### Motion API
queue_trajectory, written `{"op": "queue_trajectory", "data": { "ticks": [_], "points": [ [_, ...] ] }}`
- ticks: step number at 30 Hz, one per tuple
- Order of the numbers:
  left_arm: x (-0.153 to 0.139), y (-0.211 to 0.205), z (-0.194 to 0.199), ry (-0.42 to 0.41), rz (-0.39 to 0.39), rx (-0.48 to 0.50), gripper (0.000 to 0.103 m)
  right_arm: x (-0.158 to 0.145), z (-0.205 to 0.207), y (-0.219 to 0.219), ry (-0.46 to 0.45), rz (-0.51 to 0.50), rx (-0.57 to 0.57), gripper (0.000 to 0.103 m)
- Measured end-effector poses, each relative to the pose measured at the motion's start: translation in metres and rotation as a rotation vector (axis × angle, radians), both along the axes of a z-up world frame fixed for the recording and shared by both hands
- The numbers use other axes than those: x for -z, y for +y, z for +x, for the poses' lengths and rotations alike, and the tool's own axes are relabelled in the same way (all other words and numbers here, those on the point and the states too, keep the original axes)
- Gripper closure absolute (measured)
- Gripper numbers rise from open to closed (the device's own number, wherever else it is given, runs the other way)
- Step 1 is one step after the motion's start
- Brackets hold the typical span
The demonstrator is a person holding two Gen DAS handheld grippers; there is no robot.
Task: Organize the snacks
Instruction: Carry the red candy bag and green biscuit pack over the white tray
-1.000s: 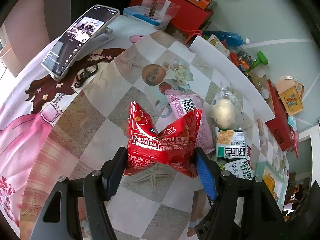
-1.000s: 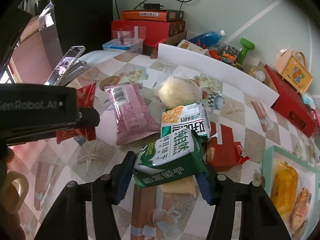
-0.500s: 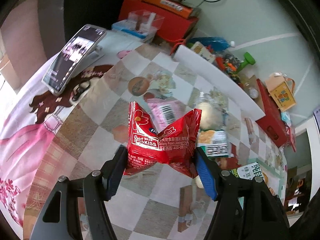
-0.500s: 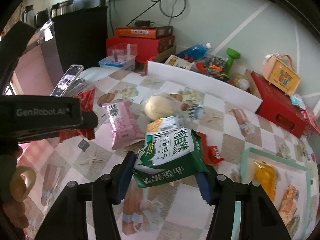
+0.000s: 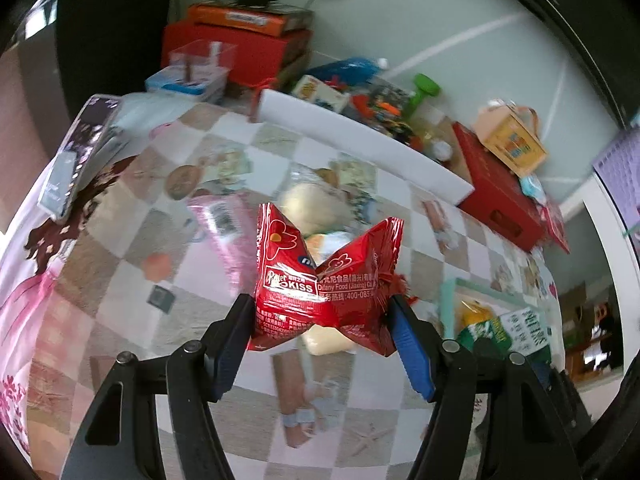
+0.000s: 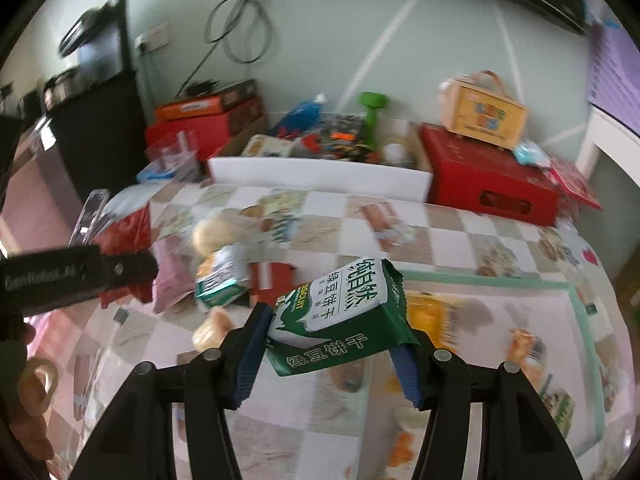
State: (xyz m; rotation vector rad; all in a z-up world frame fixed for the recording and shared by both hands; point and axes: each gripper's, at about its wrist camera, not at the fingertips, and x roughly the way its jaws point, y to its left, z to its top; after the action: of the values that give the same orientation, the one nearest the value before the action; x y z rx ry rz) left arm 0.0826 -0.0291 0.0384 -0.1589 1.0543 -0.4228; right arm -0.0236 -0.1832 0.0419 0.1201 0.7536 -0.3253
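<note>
My left gripper (image 5: 322,332) is shut on a red Kiss snack packet (image 5: 320,284) and holds it above the checkered table. My right gripper (image 6: 330,344) is shut on a green and white biscuit packet (image 6: 340,316) and holds it over the left edge of the mint-rimmed tray (image 6: 480,278). The tray holds an orange packet (image 6: 434,316) and other small snacks. On the table lie a pink packet (image 5: 224,224), a pale round bun (image 5: 308,204), a second green packet (image 6: 220,280) and a red packet (image 6: 272,276). The left gripper also shows at the left of the right wrist view (image 6: 128,268).
A phone (image 5: 76,160) on a stand is at the table's left. A white board (image 6: 320,176) lines the far edge, with red boxes (image 6: 492,188), a yellow carton (image 6: 484,116) and toys behind it. A pink cloth (image 5: 24,320) covers the left side.
Both grippers have risen and swung right with their packets. The right gripper has moved from over the snack pile to over the tray's left edge.
</note>
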Motion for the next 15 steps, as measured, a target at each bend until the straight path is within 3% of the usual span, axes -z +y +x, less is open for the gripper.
{"op": "queue_trajectory", "data": {
  "ticks": [15],
  "points": [
    [-0.008, -0.096, -0.05, -0.05, 0.028, 0.252, 0.034, -0.018, -0.064, -0.108, -0.098, 0.08, 0.283, 0.043]
  ]
}}
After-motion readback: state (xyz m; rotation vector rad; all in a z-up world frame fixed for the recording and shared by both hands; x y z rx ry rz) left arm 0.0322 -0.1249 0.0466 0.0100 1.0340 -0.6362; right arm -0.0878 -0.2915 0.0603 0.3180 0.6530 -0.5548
